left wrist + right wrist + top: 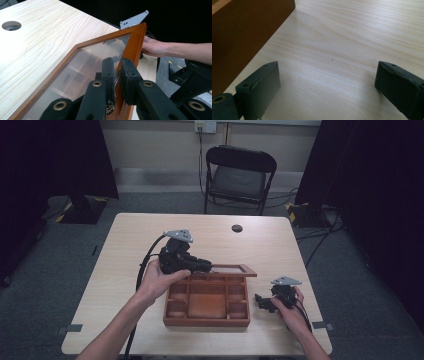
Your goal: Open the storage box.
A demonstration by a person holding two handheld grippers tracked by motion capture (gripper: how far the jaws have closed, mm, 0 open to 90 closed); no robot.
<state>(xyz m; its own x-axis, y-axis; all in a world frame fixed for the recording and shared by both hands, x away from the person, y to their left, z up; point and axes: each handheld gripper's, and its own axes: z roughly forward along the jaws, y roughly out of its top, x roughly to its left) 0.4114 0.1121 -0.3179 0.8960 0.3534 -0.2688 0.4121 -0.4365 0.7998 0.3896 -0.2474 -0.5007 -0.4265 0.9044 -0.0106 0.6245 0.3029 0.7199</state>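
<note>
Wooden box point(207, 306) sits open on the bench point(125, 250); left tongs point(116, 75) clamp the glazed lid's point(133, 47) frame edge to lift it, right tongs point(329, 85) rest apart beside the box

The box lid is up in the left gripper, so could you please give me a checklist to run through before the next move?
1. Left gripper fingers clamped on the lid frame: ok.
2. Lid raised off the wooden box: ok, it stands open at the far edge.
3. Right gripper open and holding nothing: ok.
4. Right gripper apart from the box: ok, it rests on the table beside it.
5. Hinge condition: cannot tell.
6. Compartments empty: cannot tell.
</note>
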